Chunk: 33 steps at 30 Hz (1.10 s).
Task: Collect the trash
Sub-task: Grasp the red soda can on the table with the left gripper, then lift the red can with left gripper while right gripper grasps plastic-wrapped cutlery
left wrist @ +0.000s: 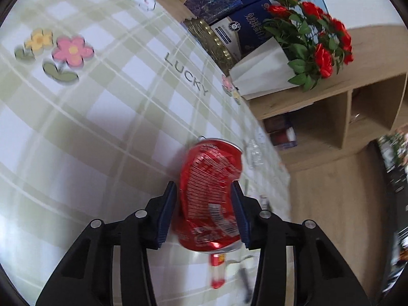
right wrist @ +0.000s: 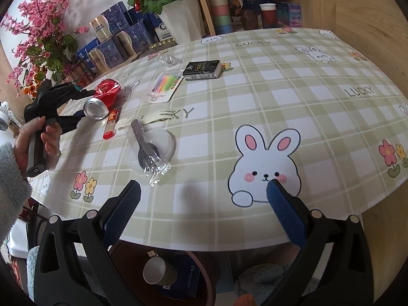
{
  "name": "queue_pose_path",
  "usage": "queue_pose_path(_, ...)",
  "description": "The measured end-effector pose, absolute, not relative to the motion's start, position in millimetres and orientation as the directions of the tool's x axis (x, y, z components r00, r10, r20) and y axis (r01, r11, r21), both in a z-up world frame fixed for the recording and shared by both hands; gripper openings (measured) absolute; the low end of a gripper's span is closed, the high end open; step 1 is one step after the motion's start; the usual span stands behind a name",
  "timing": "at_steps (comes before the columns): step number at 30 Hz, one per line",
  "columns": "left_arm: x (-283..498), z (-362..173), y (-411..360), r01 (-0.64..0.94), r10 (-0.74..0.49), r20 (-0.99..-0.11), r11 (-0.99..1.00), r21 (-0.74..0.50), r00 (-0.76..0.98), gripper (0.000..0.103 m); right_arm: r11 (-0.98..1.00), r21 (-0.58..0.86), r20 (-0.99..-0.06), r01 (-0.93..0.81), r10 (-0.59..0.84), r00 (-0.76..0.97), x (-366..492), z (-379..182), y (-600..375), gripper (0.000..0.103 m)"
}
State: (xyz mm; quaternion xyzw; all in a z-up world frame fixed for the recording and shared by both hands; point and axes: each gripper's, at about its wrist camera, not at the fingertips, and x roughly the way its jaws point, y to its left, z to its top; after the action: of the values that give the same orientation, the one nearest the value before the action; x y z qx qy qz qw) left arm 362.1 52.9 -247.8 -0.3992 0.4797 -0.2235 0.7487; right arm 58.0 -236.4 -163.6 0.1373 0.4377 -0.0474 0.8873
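Observation:
My left gripper (left wrist: 204,191) is shut on a crushed red soda can (left wrist: 211,196) and holds it just above the checked tablecloth (left wrist: 102,127). The can (right wrist: 102,100) and the left gripper (right wrist: 84,103) also show at the left of the right wrist view. My right gripper (right wrist: 204,191) is open and empty above the table's near edge. On the table lie a clear plastic wrapper with a spoon (right wrist: 153,153), a red tube (right wrist: 111,125), a white plastic fork (right wrist: 158,117), a pack of coloured items (right wrist: 163,86), a crumpled clear wrapper (right wrist: 169,60) and a black box (right wrist: 202,70).
Below the table's near edge stands a dark bin (right wrist: 204,257) holding a paper cup (right wrist: 159,271) and a blue packet (right wrist: 186,278). Blue boxes (right wrist: 119,38), a rose pot (right wrist: 183,15), pink blossoms (right wrist: 43,25) and stacked cups (right wrist: 220,7) line the far side.

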Motion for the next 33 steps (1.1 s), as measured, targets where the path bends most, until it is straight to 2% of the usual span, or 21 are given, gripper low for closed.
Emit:
queue_pose_path(6, 367, -261, 47, -0.084, -0.764, -0.463, 0.480, -0.873, 0.450, 0.035, 0.965, 0.177, -0.801, 0.194, 0.027, 0.598, 65, -166, -236, 0.097)
queue_pose_path(7, 367, -260, 45, -0.083, -0.764, -0.471, 0.487, -0.869, 0.441, 0.017, 0.967, 0.172, -0.802, 0.189, 0.026, 0.597, 66, -166, -235, 0.097)
queue_pose_path(12, 359, -248, 46, -0.094, -0.733, -0.519, 0.537, -0.838, 0.439, 0.013, 0.973, 0.174, -0.802, 0.149, 0.052, 0.595, 81, -169, -230, 0.097)
queue_pose_path(17, 338, -204, 63, -0.015, -0.675, -0.512, 0.596, -0.803, 0.531, 0.011, 0.980, 0.180, -0.786, 0.079, 0.095, 0.610, 101, -163, -216, 0.097)
queue_pose_path(18, 334, -196, 65, 0.003, -0.666, -0.513, 0.612, -0.791, 0.541, 0.011, 0.983, 0.174, -0.783, 0.050, 0.107, 0.612, 106, -162, -211, 0.095)
queue_pose_path(20, 325, -178, 67, 0.045, -0.640, -0.526, 0.657, -0.752, 0.560, 0.010, 0.985, 0.172, -0.787, 0.004, 0.136, 0.602, 115, -161, -202, 0.082)
queue_pose_path(23, 308, -157, 70, 0.095, -0.580, -0.557, 0.738, -0.668, 0.594, 0.010, 0.981, 0.190, -0.788, -0.046, 0.180, 0.588, 129, -162, -191, 0.070)
queue_pose_path(24, 299, -153, 71, 0.108, -0.560, -0.567, 0.762, -0.638, 0.604, 0.010, 0.979, 0.194, -0.790, -0.061, 0.193, 0.582, 134, -163, -187, 0.060)
queue_pose_path(25, 291, -150, 73, 0.115, -0.549, -0.573, 0.775, -0.621, 0.608, 0.010, 0.979, 0.190, -0.795, -0.071, 0.196, 0.574, 139, -165, -182, 0.055)
queue_pose_path(28, 275, -152, 79, 0.110, -0.557, -0.574, 0.768, -0.630, 0.601, 0.010, 0.980, 0.179, -0.810, -0.081, 0.194, 0.553, 150, -171, -173, 0.046)
queue_pose_path(32, 257, -158, 91, 0.074, -0.574, -0.561, 0.735, -0.674, 0.597, 0.010, 0.987, 0.141, -0.829, -0.077, 0.160, 0.536, 161, -177, -165, 0.042)
queue_pose_path(33, 253, -159, 93, 0.066, -0.575, -0.559, 0.730, -0.680, 0.598, 0.010, 0.990, 0.114, -0.831, -0.080, 0.139, 0.538, 162, -176, -162, 0.038)
